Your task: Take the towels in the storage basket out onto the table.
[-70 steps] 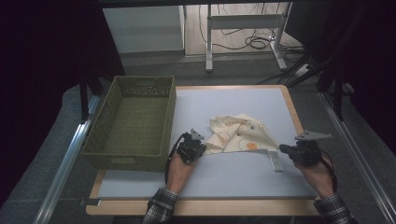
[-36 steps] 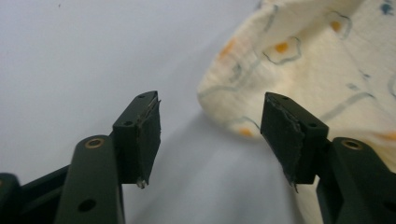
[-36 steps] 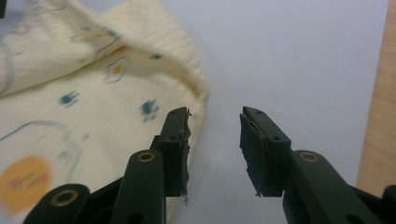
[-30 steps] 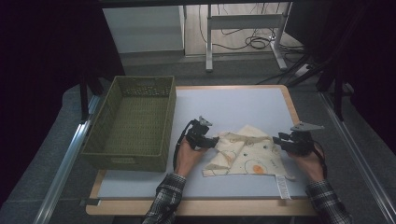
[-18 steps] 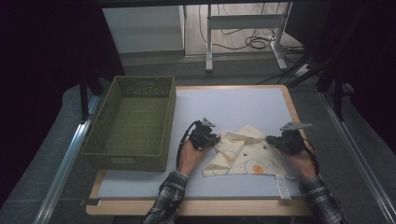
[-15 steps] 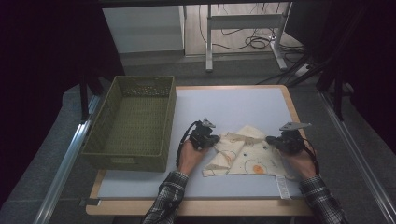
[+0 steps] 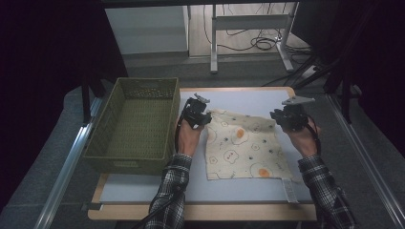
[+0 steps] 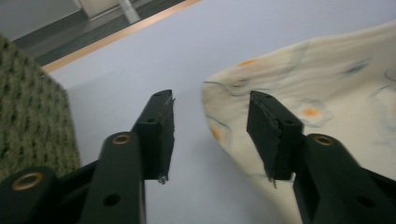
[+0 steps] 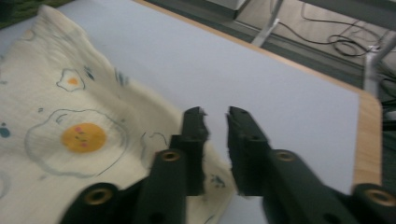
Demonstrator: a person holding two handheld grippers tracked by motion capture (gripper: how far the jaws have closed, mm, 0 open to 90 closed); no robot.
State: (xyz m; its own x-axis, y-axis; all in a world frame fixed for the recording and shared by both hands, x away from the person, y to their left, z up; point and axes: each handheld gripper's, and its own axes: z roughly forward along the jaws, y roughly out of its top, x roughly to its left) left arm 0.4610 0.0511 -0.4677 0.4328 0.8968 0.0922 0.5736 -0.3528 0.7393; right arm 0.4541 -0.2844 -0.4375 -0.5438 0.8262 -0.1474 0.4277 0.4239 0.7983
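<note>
Left gripper [image 8: 208, 135] jaws spread, just opened, nothing pinched, cloth's [image 7: 243, 148] far corner beside one jaw, right gripper [image 9: 215, 140] jaws parted narrowly, just opened, holding nothing, one egg-print cloth spread flat mid-table, one green basket [image 7: 133, 129] left, two grippers.

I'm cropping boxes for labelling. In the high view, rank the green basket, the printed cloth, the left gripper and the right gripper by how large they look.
1. green basket
2. printed cloth
3. left gripper and right gripper: these look about alike, so I would not rank them.
</note>
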